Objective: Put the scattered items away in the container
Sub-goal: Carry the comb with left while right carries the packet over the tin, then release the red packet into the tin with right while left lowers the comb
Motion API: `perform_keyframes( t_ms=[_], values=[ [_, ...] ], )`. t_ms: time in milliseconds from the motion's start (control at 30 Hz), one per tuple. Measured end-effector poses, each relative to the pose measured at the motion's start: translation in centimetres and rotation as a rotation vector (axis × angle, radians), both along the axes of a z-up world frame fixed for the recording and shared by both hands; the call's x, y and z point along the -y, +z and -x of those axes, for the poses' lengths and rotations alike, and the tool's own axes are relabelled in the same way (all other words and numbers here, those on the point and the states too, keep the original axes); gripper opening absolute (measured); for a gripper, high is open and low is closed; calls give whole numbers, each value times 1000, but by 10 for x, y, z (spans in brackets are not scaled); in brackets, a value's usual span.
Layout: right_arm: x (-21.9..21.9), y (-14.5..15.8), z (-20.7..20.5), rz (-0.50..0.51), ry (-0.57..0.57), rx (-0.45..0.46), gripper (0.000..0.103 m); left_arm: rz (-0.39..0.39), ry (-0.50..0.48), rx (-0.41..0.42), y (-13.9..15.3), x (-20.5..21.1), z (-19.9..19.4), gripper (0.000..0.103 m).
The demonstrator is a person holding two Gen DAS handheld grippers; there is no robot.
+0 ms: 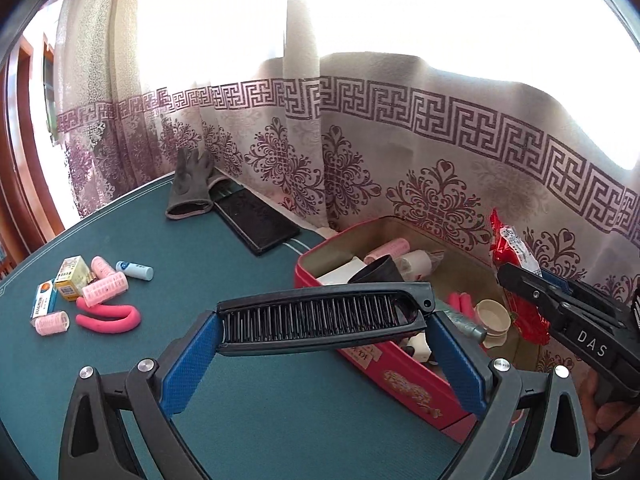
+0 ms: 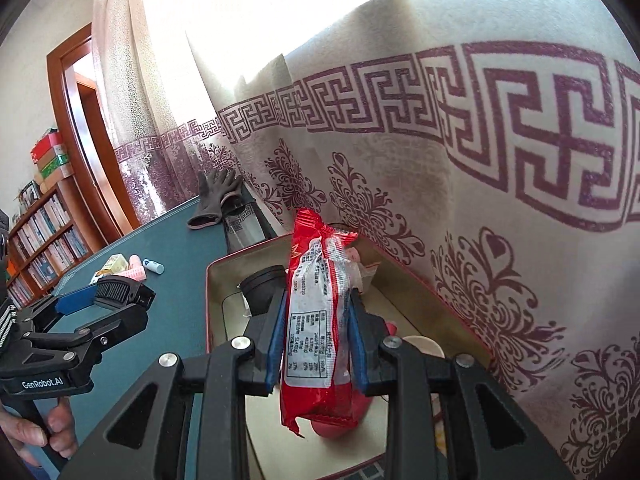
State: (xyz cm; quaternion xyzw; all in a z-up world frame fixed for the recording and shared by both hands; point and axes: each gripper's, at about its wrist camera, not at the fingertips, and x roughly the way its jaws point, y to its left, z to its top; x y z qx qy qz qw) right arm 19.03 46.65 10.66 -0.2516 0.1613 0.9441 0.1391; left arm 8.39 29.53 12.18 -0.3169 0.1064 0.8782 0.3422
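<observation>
right gripper [image 2: 316, 344] pinching a red packet [image 2: 320, 320] over the red box [image 1: 408, 380], left gripper [image 1: 320, 324] clamped end-to-end on a black comb [image 1: 324, 318] at the box's near rim; both should be let go low inside the box, while rollers [image 1: 106, 286] wait left of it

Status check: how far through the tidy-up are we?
Partway. Done: the red tin already holds a pink roller, a cream lid and other bits. In hand: left gripper clamps a folding comb; right gripper clamps a red snack packet over the tin. Left: rollers, small boxes, a tube and a glove on the table.
</observation>
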Motion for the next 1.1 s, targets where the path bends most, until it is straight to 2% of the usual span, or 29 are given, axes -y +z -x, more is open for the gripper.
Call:
perform_keyframes(
  t_ms=[300, 500, 667, 800, 900, 1067, 1100],
  values=[
    [-14, 9, -10, -5, -23, -30, 31, 32, -154, 5, -8, -57, -17, 102],
    [-18, 5, -6, 9, -29, -16, 33, 62, -135, 19, -19, -58, -15, 102],
    [-21, -2, -2, 34, -47, -3, 37, 18, -113, 69, -22, -45, -2, 102],
    [-20, -1, -4, 27, -61, -7, 38, -31, -142, 86, -18, -47, 1, 102],
    [-22, 2, -6, 31, -74, -19, 45, -35, -202, 85, -18, -53, -4, 102],
    [-23, 9, -15, 39, -39, -60, 61, 30, -272, 46, -29, -63, -21, 102],
    [-22, 10, -15, 38, -24, -66, 61, 43, -281, 32, -31, -65, -24, 102]
  ],
)
